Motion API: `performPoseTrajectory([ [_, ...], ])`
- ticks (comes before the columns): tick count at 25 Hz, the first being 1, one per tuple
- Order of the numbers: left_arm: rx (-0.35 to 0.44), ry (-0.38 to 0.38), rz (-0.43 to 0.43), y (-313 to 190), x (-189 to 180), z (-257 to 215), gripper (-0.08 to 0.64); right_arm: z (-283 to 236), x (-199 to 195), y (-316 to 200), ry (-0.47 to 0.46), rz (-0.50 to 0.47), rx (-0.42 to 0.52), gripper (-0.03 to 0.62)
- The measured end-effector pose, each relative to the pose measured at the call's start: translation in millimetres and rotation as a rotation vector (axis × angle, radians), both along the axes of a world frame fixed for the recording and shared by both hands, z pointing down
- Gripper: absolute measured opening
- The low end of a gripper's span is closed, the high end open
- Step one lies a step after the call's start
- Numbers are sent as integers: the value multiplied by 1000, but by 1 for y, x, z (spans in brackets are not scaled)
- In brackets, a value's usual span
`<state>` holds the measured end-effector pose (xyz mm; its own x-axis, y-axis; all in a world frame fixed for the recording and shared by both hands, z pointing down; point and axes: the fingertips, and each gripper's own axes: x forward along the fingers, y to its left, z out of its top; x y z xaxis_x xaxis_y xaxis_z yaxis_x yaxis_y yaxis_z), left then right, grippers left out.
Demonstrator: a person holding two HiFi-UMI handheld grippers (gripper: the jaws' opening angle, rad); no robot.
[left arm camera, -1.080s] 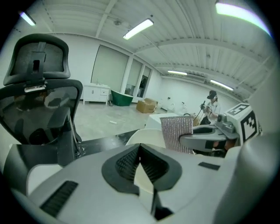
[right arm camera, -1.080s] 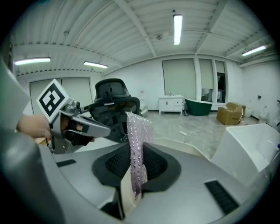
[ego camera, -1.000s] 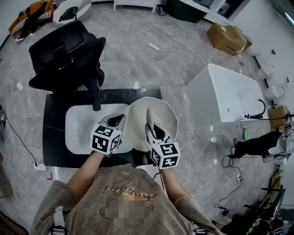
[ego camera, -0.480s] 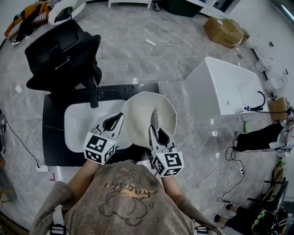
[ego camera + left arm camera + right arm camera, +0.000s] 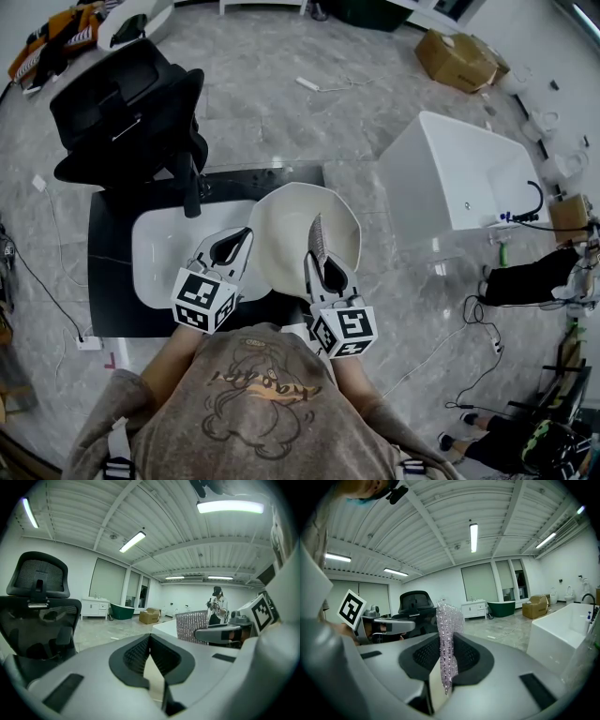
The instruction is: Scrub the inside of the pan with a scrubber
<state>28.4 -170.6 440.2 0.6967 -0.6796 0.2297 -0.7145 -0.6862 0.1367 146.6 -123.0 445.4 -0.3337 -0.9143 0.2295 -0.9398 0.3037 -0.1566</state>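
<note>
Fig., head view: cream-white, facet-walled pan (image 5: 281, 230) is sitting w/ its open side up over the right edge of the black rectangular surface (image 5: 108, 272), overlapping the white oval basin (image 5: 159, 253) set in it; whether the pan is resting there or is raised cannot be told. Right hand-held gripper (image 5: 317, 255) is clamping a flat, glittery silver-pink mesh scrubber (image 5: 317, 234), which is standing on edge above the pan's inside, right of ctr. In the right gripper view both jaws of that hand-held gripper (image 5: 446, 660) are pressing on the scrubber (image 5: 449, 625), the sheet sticking up past the tips. Left hand-held gripper (image 5: 242, 236) is pointing at the pan's left rim, tip just beside it; in the left gripper view its jaws (image 5: 150, 641) are meeting in a closed line, and whether they are pinching the rim cannot be told. Bkgd: black mesh-back office chair (image 5: 131, 112) is standing behind the surface; white rectangular bathtub (image 5: 459, 197) is on the grey marble floor to the right, w/ a brown cardboard box (image 5: 455, 58) beyond it.
</note>
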Motion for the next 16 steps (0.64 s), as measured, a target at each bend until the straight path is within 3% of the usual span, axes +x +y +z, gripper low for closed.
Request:
performPoseTrajectory([
  [16,-18,20,-18,2,1,4,17,1,-6,3,-12,-12,9,81],
])
